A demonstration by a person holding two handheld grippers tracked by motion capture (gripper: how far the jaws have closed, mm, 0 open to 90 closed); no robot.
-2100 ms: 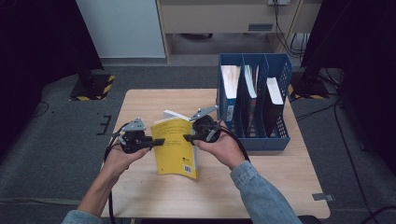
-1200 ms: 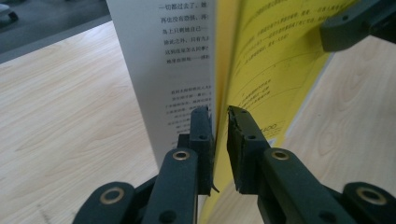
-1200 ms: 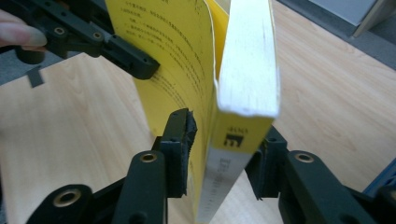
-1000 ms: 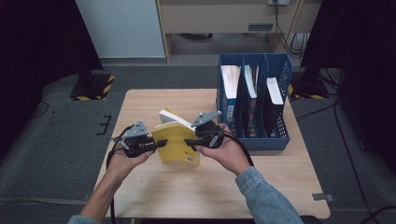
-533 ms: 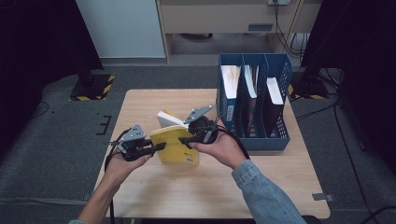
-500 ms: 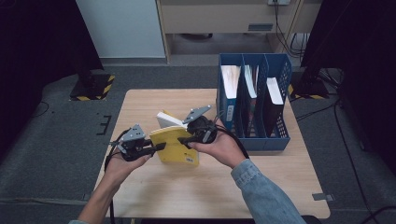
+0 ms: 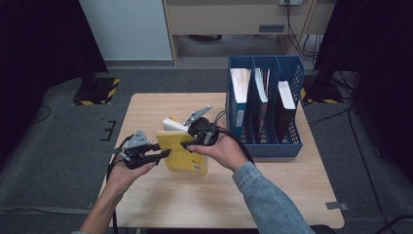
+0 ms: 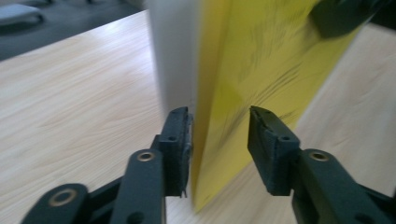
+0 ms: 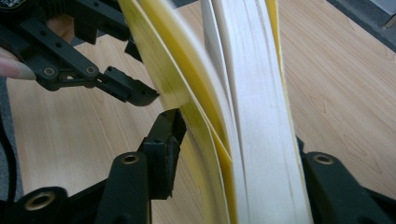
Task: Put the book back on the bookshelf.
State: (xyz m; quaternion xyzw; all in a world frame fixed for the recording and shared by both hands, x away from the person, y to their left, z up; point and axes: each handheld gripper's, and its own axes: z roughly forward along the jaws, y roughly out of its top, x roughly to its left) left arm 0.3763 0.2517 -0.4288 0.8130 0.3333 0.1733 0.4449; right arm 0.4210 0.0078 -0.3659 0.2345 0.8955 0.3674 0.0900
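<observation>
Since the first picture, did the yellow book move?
Yes. The yellow book lay flat then; now it stands up on the table, held by the right hand-held gripper, slightly nearer the blue file rack.

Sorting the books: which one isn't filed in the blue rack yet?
The yellow book, held upright over the table between both claws; the others stand in the blue file rack to the right.

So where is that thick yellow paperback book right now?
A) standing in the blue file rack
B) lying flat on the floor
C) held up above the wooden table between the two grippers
C: the yellow paperback book stands upright over the wooden table, gripped by the right gripper, outside the blue file rack.
</observation>
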